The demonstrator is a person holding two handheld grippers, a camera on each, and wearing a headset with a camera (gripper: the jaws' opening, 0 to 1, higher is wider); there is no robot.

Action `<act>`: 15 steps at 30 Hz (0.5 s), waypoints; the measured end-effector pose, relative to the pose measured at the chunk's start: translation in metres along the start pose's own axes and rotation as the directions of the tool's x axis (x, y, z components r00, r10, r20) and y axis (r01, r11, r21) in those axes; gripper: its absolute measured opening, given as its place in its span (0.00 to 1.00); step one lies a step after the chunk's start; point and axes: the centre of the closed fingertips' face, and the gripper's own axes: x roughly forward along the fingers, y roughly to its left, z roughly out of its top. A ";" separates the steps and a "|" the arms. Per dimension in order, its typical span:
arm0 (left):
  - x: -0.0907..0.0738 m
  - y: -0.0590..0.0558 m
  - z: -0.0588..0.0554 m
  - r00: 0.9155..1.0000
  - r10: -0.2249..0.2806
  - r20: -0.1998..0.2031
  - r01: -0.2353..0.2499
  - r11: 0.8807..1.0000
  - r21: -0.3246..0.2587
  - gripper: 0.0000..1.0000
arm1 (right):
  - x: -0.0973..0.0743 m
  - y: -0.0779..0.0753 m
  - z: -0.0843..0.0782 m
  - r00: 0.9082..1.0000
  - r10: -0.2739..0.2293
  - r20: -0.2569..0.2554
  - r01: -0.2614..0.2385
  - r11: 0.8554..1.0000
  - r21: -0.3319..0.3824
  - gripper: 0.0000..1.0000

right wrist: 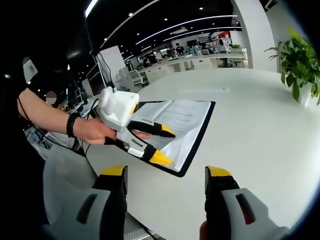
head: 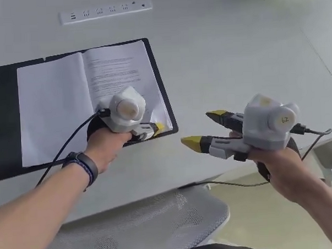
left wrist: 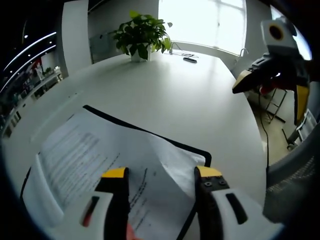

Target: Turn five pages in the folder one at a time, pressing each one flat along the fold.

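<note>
A black folder [head: 5, 118] lies open on the white table, with a blank white page [head: 52, 107] on its left side and a printed page [head: 119, 68] on its right. My left gripper [head: 151, 129] is open over the folder's near right corner. In the left gripper view its jaws [left wrist: 161, 172] straddle the printed page's corner [left wrist: 172, 157], which curls up slightly. Whether a jaw touches the paper I cannot tell. My right gripper [head: 203, 128] hangs open and empty in the air to the right of the folder, off the table's near edge; its own view [right wrist: 166, 171] looks at the left gripper [right wrist: 152, 145].
A white power strip [head: 106, 11] lies at the table's far edge. A potted plant [left wrist: 142, 35] stands far across the table. A grey mesh chair [head: 159, 218] sits below the near edge. A black cable [head: 67, 145] trails from the left gripper over the folder.
</note>
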 end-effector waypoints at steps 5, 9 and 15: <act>-0.001 0.003 0.001 1.000 -0.010 0.011 0.011 1.000 -0.028 0.50 | 0.011 -0.005 0.005 1.000 0.009 0.012 -0.009 1.000 0.017 0.60; -0.002 0.004 0.001 1.000 -0.017 0.017 0.018 0.999 -0.045 0.49 | 0.021 -0.007 0.008 1.000 0.018 0.021 -0.018 0.999 0.032 0.58; -0.003 0.003 0.001 0.999 -0.026 0.025 0.028 0.998 -0.060 0.48 | 0.044 -0.007 0.010 0.999 0.038 0.023 -0.040 0.997 0.060 0.54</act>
